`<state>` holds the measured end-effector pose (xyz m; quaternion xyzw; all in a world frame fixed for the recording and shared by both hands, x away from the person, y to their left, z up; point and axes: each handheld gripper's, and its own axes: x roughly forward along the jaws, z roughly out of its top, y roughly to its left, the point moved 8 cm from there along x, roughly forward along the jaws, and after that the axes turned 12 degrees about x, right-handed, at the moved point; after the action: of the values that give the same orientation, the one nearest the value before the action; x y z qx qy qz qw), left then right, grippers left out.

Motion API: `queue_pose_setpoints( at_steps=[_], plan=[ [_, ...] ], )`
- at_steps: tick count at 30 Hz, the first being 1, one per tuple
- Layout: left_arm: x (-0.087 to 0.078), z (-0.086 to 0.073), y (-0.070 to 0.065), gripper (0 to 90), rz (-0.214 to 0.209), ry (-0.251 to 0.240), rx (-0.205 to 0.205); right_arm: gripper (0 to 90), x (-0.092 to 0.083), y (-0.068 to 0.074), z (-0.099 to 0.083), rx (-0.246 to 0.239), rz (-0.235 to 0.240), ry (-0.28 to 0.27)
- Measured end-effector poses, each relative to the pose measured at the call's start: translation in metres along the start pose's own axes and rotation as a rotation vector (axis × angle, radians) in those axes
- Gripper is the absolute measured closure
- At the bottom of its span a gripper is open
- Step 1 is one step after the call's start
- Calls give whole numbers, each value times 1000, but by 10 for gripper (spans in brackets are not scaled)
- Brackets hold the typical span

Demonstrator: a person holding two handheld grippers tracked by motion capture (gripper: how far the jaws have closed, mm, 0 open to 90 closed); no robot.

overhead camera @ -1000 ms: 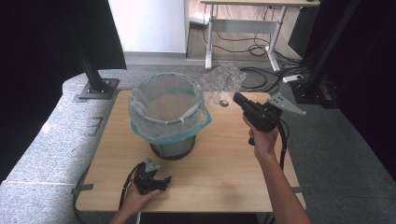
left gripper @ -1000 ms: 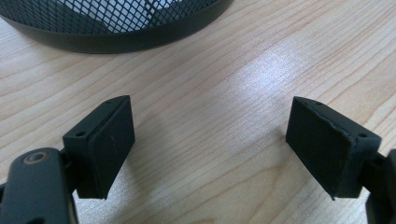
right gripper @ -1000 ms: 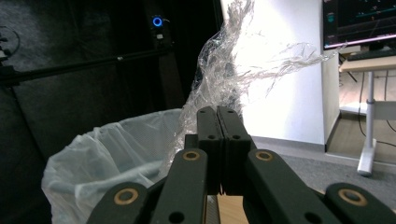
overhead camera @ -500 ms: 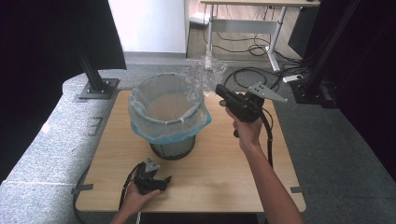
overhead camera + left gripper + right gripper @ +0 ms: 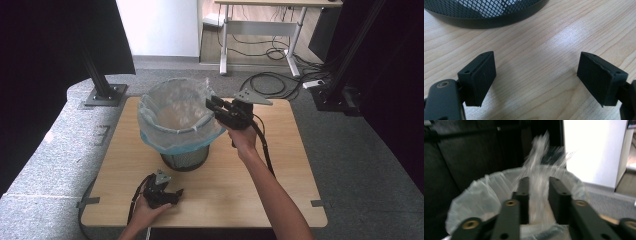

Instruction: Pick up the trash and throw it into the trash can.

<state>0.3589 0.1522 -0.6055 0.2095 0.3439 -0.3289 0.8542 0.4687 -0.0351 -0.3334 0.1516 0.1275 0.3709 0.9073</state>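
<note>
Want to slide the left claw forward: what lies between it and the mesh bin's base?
Nothing in the way: bare wooden tabletop runs from the open left claw to the mesh bin, as the left gripper view shows.

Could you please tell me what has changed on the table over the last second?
The right gripper carried crumpled clear plastic leftward to above the lined bin; its jaws have just been opening, the plastic between them. The left gripper stayed on the table, open.

no text, label, brand, number or sign can be read on anything here.
</note>
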Motion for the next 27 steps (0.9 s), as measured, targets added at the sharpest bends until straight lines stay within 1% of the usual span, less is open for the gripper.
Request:
queue_pose_setpoints(
  at_steps=[1, 2, 3, 4, 5, 6, 8, 12, 14, 15, 16, 18, 19, 20, 21, 23, 24, 26, 27],
  plan=[
    [0, 0, 0, 153, 1, 1, 0, 489, 7, -7, -8, -16, -49, 38],
    [0, 0, 0, 154, 0, 0, 0, 426, 9, -11, -12, -24, -80, 59],
    [0, 0, 0, 153, 0, 0, 0, 380, 10, -15, -15, -31, -119, 72],
    [0, 0, 0, 153, 0, 1, 0, 354, 10, -18, -17, -41, -152, 80],
    [0, 0, 0, 153, 0, 0, 0, 354, 10, -18, -17, -41, -152, 80],
    [0, 0, 0, 153, 0, 0, 0, 348, 9, -20, -19, -55, -179, 83],
    [0, 0, 0, 153, 3, 1, 0, 344, 6, -20, -21, -58, -179, 81],
    [0, 0, 0, 153, 2, 1, 2, 319, -2, -21, -20, -74, -182, 59],
    [0, 0, 0, 153, 2, 1, 2, 315, -8, -22, -19, -74, -184, 47],
    [0, 0, 0, 154, 2, 1, 2, 315, -8, -22, -19, -74, -184, 47],
    [0, 0, 0, 154, 1, 2, 3, 314, -12, -24, -19, -74, -184, 34],
    [0, 0, 0, 154, 1, 0, 1, 314, -18, -26, -19, -83, -191, 31],
    [0, 0, 0, 153, 1, 0, 1, 314, -18, -26, -19, -83, -191, 31],
    [0, 0, 0, 153, 2, 0, 1, 314, -23, -29, -21, -90, -198, 25],
    [0, 0, 0, 153, 1, 0, 1, 314, -23, -29, -21, -90, -198, 25],
    [0, 0, 0, 154, 1, 0, 1, 314, -31, -34, -22, -83, -203, 11],
    [0, 0, 0, 153, 1, 0, 1, 314, -31, -34, -22, -83, -203, 11],
    [0, 0, 0, 153, 2, 0, 1, 315, -40, -39, -22, -82, -206, 0],
    [0, 0, 0, 153, 2, 0, 1, 315, -40, -39, -22, -82, -206, 0]
  ],
)
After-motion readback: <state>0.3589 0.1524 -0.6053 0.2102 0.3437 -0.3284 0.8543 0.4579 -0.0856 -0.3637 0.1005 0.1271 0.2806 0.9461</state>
